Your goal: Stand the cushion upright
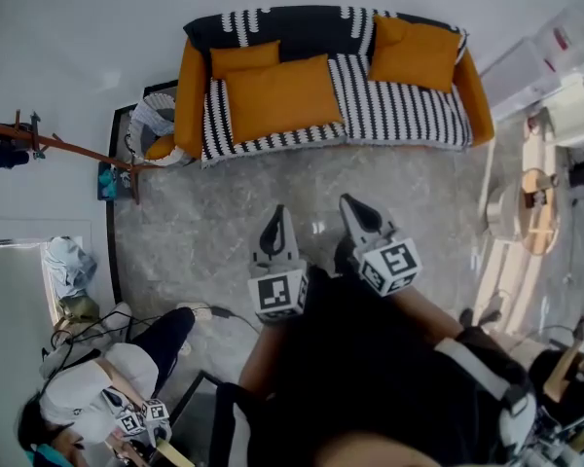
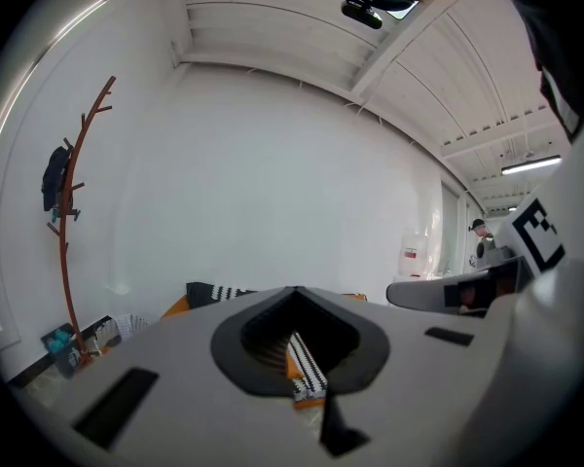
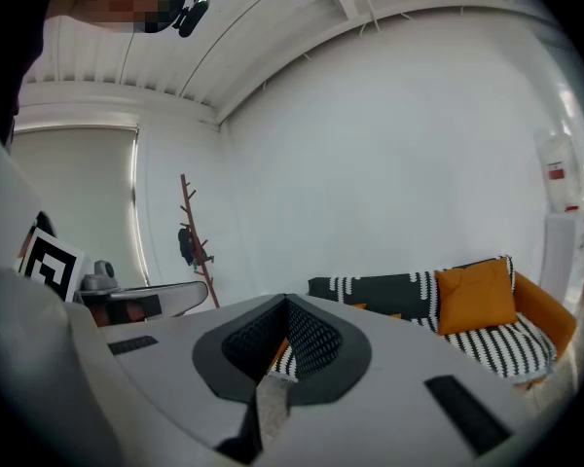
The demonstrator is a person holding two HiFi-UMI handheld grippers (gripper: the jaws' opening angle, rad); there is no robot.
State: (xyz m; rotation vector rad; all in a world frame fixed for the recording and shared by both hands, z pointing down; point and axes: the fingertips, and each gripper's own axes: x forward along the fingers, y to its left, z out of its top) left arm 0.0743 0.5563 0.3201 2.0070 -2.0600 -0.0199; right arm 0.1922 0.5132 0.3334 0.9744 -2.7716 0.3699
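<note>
A large orange cushion [image 1: 282,98] lies flat on the seat of the striped black-and-white sofa [image 1: 399,115], with a smaller orange cushion [image 1: 245,58] behind it. Another orange cushion [image 1: 414,54] leans upright at the sofa's right end and also shows in the right gripper view [image 3: 477,295]. My left gripper [image 1: 277,219] and right gripper [image 1: 354,206] hover side by side over the grey floor, well short of the sofa and pointing toward it. Both are shut with nothing between the jaws [image 2: 294,292] [image 3: 286,301]. Through the jaw windows only slivers of the sofa show.
A wooden coat rack [image 1: 68,149] stands at the left wall, beside a woven basket [image 1: 154,125] at the sofa's left arm. A person crouches at the lower left [image 1: 97,392]. Wooden furniture [image 1: 535,197] and white storage boxes [image 1: 555,56] line the right side.
</note>
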